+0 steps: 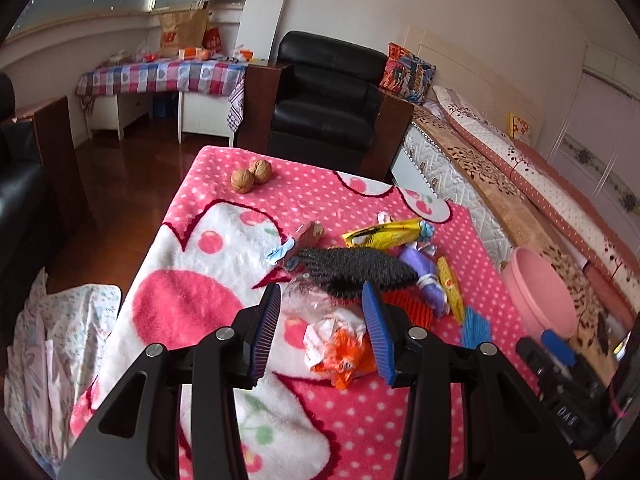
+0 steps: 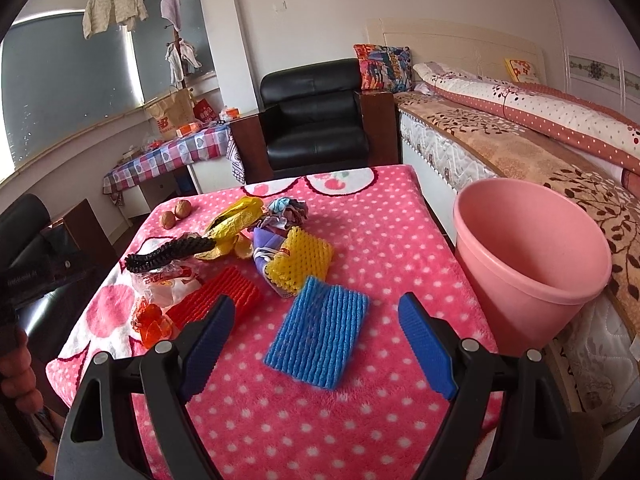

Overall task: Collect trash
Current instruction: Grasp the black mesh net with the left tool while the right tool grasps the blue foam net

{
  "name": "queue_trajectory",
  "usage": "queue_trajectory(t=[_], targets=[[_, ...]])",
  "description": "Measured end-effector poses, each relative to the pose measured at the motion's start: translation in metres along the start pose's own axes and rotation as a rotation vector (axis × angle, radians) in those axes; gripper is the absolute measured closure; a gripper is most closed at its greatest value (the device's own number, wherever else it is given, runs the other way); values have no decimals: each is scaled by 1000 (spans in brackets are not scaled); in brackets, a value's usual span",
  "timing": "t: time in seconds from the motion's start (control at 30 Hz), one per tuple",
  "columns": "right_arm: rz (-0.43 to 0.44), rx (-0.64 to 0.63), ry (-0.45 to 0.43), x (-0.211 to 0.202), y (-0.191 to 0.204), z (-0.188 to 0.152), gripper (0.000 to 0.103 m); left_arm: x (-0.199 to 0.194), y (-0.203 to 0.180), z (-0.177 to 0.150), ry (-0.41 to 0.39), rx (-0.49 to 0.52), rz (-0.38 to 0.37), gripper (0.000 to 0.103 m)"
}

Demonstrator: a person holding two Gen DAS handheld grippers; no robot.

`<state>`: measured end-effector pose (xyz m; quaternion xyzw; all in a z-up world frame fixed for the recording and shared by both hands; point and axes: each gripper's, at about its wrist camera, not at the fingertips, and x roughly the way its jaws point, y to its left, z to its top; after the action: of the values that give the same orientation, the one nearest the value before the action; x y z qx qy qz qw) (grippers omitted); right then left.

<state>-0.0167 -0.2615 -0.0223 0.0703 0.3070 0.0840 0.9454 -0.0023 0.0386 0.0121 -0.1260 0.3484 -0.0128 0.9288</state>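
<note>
The left gripper hung over the near part of the trash pile with its jaws parted and nothing between them. Below the gap lay a crumpled white and orange wrapper and a clear plastic bag. Just beyond the fingertips a black foam net lay across the pile, with a red foam net touching its near edge.

The right gripper was spread wide and empty. A blue foam net lay flat on the pink dotted blanket between the 2 fingers, touching neither. A yellow foam net rested just behind it, against a purple wrapper. A yellow plastic bag lay farther back in the pile.

A pink bucket stood upright at the right edge of the blanket, beside the bed, with its mouth open toward the camera. The trash items all lay on the blanket, outside the bucket. 2 walnuts sat touching each other near the far left corner, apart from the pile. A black armchair stood behind the table.
</note>
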Motion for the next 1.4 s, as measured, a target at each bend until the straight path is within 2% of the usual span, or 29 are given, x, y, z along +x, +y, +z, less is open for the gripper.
queue_trajectory(t=[0.27,0.47,0.5,0.63,0.7,0.83,0.97,1.03,1.23,1.3,1.37,1.4], targets=[[-10,1,21,9,-3,3,24,46,-9,24,95,-5,24,60],[-19,5,38,15,-9,2,24,78,-7,11,197,-11,26,60],[-19,9,44,17,-10,1,25,77,-6,8,188,-11,23,60],[-9,30,78,25,-15,-2,28,69,-6,1,162,10,-6,85],[1,41,92,27,-17,-3,31,65,-7,0,149,23,-6,91],[10,59,116,31,-21,-6,33,45,-10,0,103,32,-45,92],[15,94,153,36,-28,-10,35,20,-19,1,18,92,-57,92],[20,106,175,40,-30,-12,40,10,-24,0,-15,114,-69,92],[35,81,233,51,-22,-20,51,0,-31,-2,-39,136,-101,92],[32,58,256,56,-17,-23,64,-1,-31,-4,-36,135,-105,92],[24,40,262,57,-13,-26,71,-3,-32,-6,-33,134,-109,92],[24,32,259,56,-13,-26,78,-3,-31,-7,-32,133,-110,92]])
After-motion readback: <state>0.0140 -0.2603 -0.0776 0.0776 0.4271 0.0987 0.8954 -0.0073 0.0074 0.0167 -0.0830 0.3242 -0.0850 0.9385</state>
